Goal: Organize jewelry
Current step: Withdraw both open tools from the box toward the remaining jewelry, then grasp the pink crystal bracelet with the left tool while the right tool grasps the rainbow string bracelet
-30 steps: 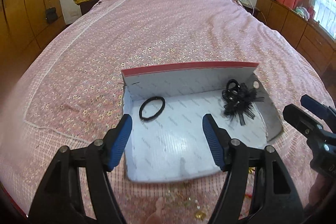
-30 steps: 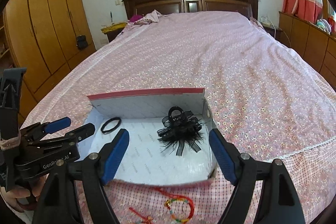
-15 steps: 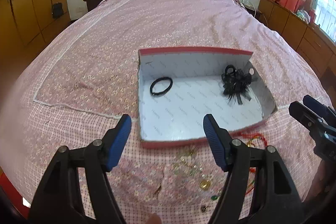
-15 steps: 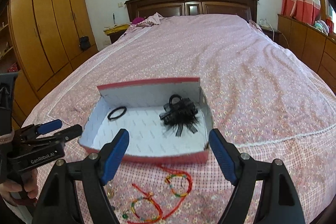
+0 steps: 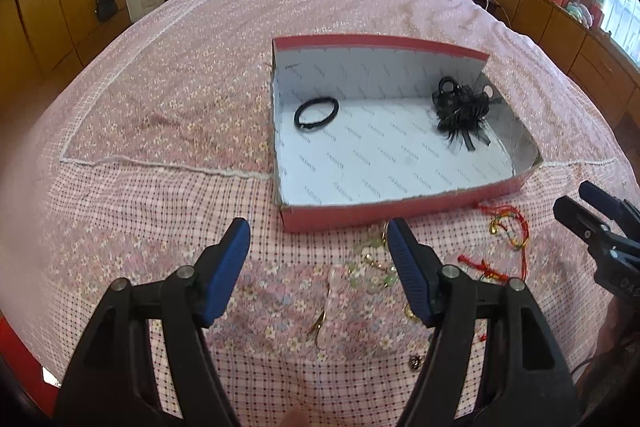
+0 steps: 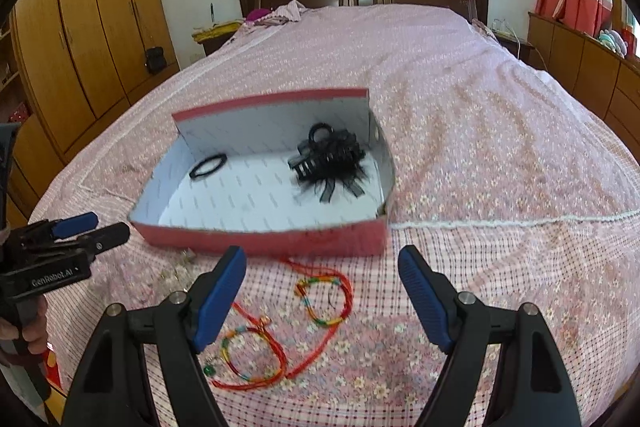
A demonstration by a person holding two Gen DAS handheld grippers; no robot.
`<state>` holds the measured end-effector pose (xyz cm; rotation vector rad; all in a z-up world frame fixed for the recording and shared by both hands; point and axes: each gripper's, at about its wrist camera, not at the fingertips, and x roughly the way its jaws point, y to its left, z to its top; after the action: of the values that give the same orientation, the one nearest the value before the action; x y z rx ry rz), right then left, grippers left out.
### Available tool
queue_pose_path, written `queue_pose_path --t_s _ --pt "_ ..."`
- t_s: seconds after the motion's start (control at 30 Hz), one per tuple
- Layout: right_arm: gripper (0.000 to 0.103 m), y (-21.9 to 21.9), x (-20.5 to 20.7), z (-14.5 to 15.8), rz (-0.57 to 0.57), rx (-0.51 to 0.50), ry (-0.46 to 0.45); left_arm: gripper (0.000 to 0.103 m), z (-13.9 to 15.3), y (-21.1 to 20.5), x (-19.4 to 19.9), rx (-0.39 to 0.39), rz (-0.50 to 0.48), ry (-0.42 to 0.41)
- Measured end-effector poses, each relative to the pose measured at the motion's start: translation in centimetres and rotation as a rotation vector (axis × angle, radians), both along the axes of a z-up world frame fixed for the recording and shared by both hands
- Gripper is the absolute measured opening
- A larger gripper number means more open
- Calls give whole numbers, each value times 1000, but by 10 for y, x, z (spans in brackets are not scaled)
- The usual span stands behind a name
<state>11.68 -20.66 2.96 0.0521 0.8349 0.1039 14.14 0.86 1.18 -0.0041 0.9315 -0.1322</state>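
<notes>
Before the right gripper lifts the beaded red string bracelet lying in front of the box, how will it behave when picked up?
The beaded red string bracelet will probably be floppy: its cord lies in loose, uneven curves on the bedspread. It looks light, being thin thread with small beads. Its trailing red cord runs toward a second bracelet, so the two may snag and lift together.

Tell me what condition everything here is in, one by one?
left gripper: open, holding nothing, above the bedspread.
right gripper: open, holding nothing, above the bracelets.
red box: lidless, resting on the bed.
black hair tie: lying flat inside the box.
black hair claw: lying inside the box.
red string bracelets: loose on the bedspread, outside the box.
gold pieces: scattered on the bedspread, outside the box.
</notes>
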Motion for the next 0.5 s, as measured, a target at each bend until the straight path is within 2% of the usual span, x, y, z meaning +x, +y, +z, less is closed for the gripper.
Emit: queue_pose_path --t_s 0.5 --pt "81 -9 2 -43 -19 -8 93 63 -44 1 -8 37 -29 105"
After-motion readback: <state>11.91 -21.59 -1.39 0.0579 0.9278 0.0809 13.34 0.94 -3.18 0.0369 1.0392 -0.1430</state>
